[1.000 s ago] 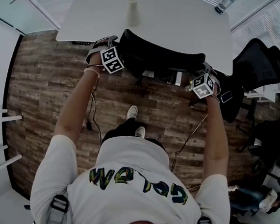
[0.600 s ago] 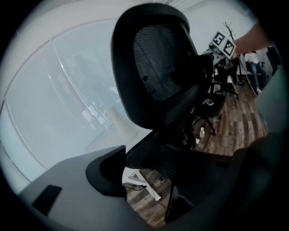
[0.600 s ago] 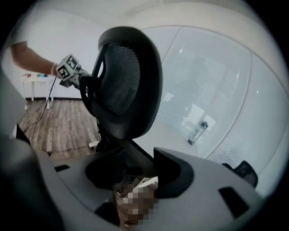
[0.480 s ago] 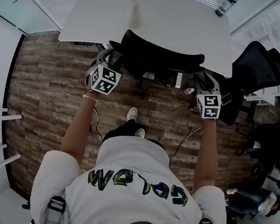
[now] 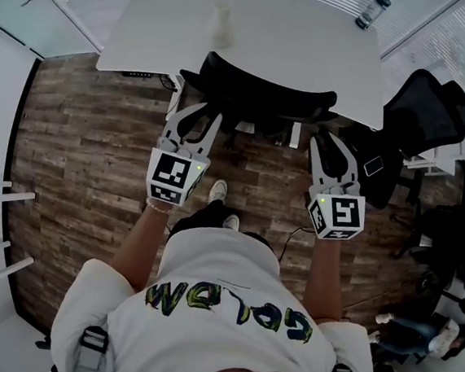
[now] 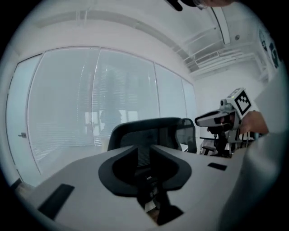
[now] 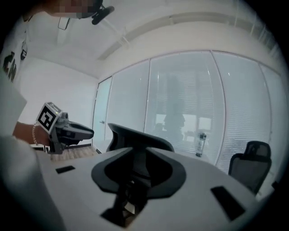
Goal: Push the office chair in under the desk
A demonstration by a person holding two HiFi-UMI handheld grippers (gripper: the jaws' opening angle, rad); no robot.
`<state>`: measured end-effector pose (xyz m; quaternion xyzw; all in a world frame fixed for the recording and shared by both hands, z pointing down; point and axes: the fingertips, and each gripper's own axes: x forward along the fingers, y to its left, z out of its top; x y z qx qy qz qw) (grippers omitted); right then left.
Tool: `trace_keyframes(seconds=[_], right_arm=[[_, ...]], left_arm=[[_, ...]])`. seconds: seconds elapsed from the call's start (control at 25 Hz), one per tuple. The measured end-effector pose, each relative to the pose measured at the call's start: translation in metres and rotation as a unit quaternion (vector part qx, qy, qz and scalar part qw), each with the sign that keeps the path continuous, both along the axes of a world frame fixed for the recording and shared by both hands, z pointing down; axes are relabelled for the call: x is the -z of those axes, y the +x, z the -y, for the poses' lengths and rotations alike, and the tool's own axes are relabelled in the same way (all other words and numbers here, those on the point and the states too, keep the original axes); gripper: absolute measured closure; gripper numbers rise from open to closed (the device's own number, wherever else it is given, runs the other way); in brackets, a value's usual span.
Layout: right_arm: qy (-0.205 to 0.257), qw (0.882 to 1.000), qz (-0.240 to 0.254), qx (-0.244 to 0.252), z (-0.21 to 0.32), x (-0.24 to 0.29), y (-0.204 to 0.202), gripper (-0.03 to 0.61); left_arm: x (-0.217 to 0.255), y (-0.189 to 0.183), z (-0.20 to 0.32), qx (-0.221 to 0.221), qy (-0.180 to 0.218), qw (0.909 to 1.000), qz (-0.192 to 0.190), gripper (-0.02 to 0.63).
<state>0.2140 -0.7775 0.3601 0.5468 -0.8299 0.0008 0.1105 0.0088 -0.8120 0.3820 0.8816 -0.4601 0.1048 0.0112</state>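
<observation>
Looking steeply down past a person's shoulders, the head view shows a white desk (image 5: 312, 41) with the black office chair (image 5: 262, 94) at its near edge. The backrest stands just beside that edge, and the seat is hidden beneath the desktop.

The push looks finished, or nearly so, though how far under the desk the seat has gone cannot be seen. At most a small final nudge seems left.

The left gripper (image 5: 200, 114) and right gripper (image 5: 328, 141) hang on the near side of the desk, apart from the chair and touching nothing. Their jaws have just been closing. Each pair now stands partly drawn together with a slim gap and nothing between them.

Only the head view gives the layout:
- a cup (image 5: 221, 21) on the desk
- a bottle (image 5: 372, 6) at the desk's far right corner
- a second chair (image 5: 428, 110) off the desk's right end
- wooden floor (image 5: 83, 126) on the desk's near side

The two gripper views look almost level toward the desk instead. Through each narrow jaw gap rises the top of the chair's backrest, with window blinds (image 6: 90, 99) beyond the desk. Each view also catches the other gripper off to one side. The right gripper view alone shows the bottle standing upright. Neither gripper view shows the chair's base.
</observation>
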Motion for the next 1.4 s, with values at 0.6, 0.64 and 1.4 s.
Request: trace_keyframes(seconds=[0.6, 0.64, 1.4], right_arm=[[0.037, 0.999, 0.025, 0.002, -0.049, 0.051, -0.030, 0.558], [0.038, 0.999, 0.024, 0.004, -0.049, 0.053, -0.031, 0.560], [0.043, 0.999, 0.014, 0.011, -0.056, 0.060, -0.038, 0.566]], left_arm=[[0.062, 0.009, -0.048, 0.013, 0.046, 0.9958, -0.078, 0.597], [0.064, 0.013, -0.049, 0.010, 0.049, 0.9958, -0.077, 0.597], [0.061, 0.025, -0.062, -0.005, 0.044, 0.9964, -0.073, 0.603]])
